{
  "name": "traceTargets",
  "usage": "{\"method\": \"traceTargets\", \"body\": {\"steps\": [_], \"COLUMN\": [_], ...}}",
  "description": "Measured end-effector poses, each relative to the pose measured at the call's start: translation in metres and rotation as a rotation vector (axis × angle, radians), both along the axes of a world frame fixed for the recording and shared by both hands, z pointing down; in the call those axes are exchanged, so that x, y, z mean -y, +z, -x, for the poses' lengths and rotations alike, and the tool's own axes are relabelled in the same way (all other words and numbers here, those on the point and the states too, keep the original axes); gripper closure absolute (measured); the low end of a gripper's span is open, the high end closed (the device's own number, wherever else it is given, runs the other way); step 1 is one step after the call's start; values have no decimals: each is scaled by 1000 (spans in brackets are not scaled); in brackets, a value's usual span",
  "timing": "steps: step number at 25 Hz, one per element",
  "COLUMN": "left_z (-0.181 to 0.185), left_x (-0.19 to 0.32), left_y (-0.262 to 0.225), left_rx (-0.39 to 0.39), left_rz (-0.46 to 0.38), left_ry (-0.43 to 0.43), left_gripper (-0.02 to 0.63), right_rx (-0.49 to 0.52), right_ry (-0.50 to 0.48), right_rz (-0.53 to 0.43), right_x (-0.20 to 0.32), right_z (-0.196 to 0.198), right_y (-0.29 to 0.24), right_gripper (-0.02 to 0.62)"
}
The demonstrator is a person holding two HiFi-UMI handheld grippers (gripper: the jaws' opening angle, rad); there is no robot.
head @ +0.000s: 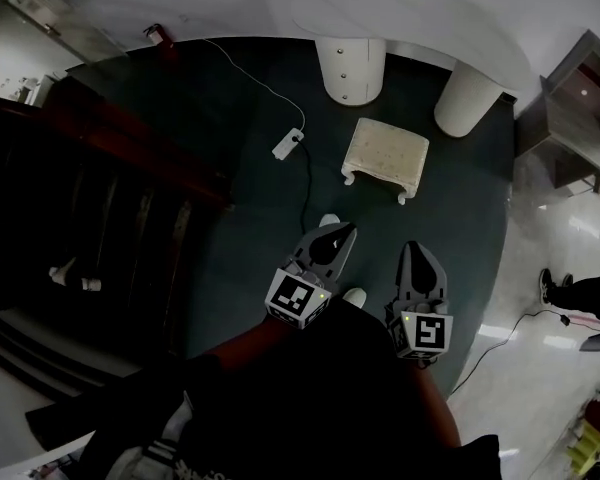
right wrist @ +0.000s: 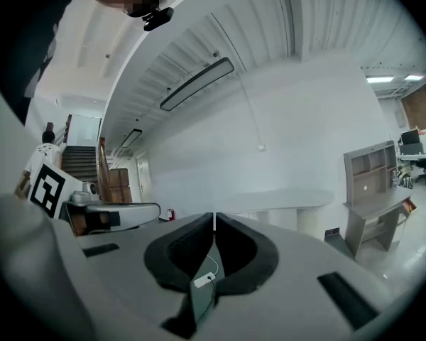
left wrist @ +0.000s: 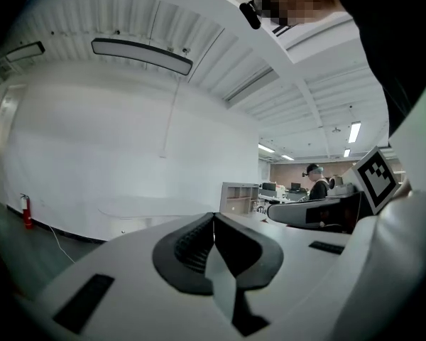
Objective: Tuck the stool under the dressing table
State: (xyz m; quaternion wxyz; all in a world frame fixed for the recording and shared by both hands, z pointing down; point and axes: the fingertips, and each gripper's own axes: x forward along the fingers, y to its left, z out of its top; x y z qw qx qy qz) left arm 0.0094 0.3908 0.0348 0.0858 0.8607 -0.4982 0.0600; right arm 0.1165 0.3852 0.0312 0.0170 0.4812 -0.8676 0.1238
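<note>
Cream stool (head: 384, 158) before the dressing table (head: 420, 13) looked stiff, light — pushable at its rim; left gripper (head: 332, 240), right gripper (head: 419, 260) were closed, empty.

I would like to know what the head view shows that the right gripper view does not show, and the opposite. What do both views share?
Only the head view: the stool, standing in front of the dressing table, not under it. Only the right gripper view: the ceiling with a long lamp. Both: the dressing table, the white power strip on the floor, the left tongs and the right tongs. Both tongs are shut and empty.
</note>
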Motion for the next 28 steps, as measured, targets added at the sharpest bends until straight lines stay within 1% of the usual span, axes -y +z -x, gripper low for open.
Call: {"method": "traceTargets", "body": {"steps": [3, 7, 10, 13, 17, 20, 23, 24, 28], "left_z": [-1, 8, 21, 36, 67, 94, 120, 127, 141], "left_x": [12, 34, 58, 90, 133, 164, 200, 212, 254], "left_y": [11, 26, 37, 46, 65, 76, 83, 88, 104], "left_rx": [-26, -52, -72, -89, -116, -104, -67, -67, -74], "left_rz": [13, 35, 71, 102, 130, 164, 182, 190, 197], "left_ry": [15, 16, 4, 4, 49, 82, 86, 83, 94], "left_gripper": [591, 591, 591, 590, 591, 590, 590, 590, 589], "right_rx": [-8, -39, -47, -79, -113, -143, -164, -169, -177], "right_ry": [14, 58, 76, 71, 78, 126, 167, 183, 259], "right_rz": [9, 61, 98, 124, 166, 215, 229, 238, 296], "right_x": [8, 28, 53, 83, 127, 164, 196, 205, 238], "right_z": [-3, -6, -5, 3, 23, 27, 22, 22, 24], "right_y": [8, 23, 36, 44, 60, 75, 86, 90, 104], "right_gripper": [557, 557, 557, 557, 557, 557, 557, 557, 557]}}
